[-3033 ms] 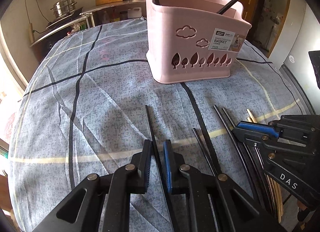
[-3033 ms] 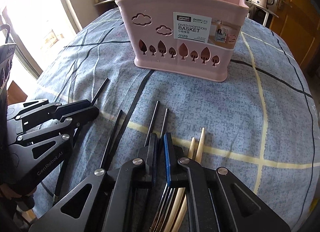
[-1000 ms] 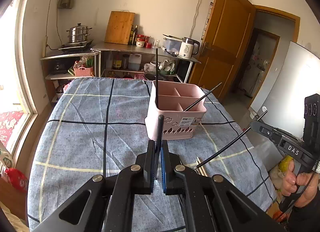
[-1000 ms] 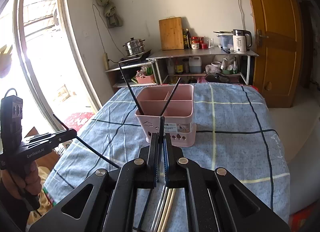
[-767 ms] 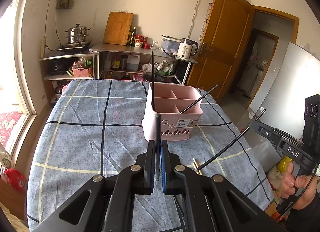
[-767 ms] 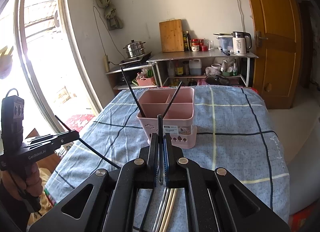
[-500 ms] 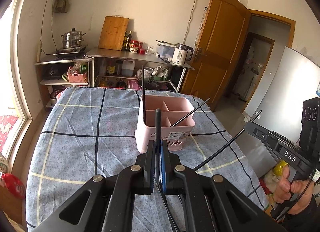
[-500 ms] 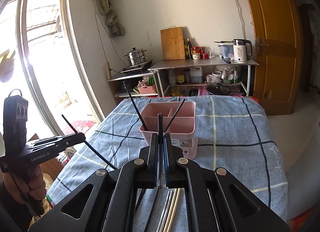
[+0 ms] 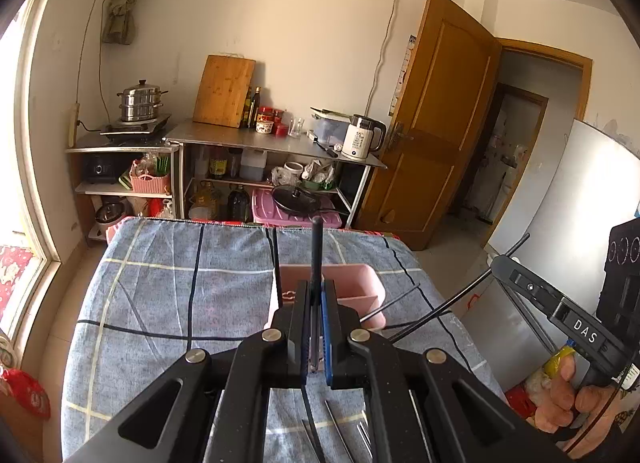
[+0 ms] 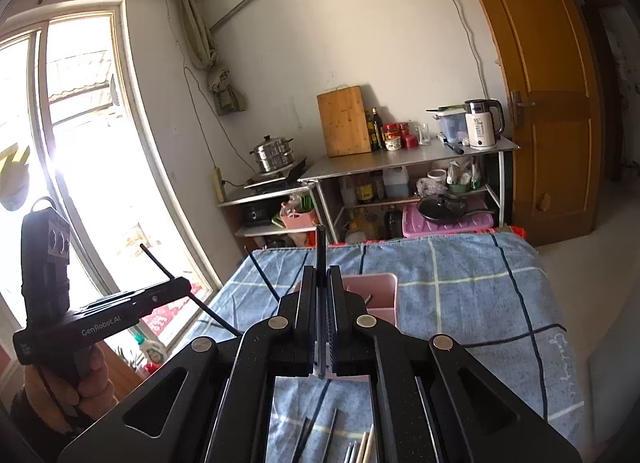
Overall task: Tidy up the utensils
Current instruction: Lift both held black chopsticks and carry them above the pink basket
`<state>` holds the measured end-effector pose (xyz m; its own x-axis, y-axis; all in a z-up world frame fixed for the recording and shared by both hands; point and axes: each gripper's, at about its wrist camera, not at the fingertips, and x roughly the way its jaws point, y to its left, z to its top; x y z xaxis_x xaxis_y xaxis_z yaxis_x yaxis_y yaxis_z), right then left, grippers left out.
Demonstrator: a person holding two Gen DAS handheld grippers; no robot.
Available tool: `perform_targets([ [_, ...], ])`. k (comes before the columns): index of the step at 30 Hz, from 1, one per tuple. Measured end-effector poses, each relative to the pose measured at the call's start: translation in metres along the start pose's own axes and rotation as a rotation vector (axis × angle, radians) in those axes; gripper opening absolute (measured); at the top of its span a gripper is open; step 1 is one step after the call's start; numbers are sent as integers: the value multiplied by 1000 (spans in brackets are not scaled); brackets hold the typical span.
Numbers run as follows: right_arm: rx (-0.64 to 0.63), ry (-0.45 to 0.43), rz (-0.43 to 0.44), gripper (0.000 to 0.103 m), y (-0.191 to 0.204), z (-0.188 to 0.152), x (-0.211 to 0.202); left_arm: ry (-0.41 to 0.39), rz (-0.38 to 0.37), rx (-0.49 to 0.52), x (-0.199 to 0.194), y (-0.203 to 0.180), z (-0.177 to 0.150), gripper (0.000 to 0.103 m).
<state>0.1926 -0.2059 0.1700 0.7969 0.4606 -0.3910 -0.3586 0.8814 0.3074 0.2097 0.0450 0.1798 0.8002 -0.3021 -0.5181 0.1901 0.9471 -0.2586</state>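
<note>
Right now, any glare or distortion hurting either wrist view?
Right wrist view: the window is blown out white, the left gripper dark against it. Left wrist view: even light, only mild glare at its left edge. Both: strong fisheye bending, black corners; pink basket sharp.

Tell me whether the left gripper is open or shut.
Shut. The left gripper has its fingers clamped on a black chopstick that sticks up above the pink basket.

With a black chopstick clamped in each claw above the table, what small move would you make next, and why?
Probably carry the left claw forward over the pink basket, then lower its black chopstick into a compartment: both claws are shut on chopsticks, and the basket sits just ahead, already holding two.
</note>
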Motion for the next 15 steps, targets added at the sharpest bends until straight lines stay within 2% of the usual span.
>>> perform_targets([
  [8,28,-46,8,5,-5,24,19,-22,19,-11,22,3,32,5],
  [15,62,-10,-6,5,-20,18,42,19,20,-35,54,13,27,5],
])
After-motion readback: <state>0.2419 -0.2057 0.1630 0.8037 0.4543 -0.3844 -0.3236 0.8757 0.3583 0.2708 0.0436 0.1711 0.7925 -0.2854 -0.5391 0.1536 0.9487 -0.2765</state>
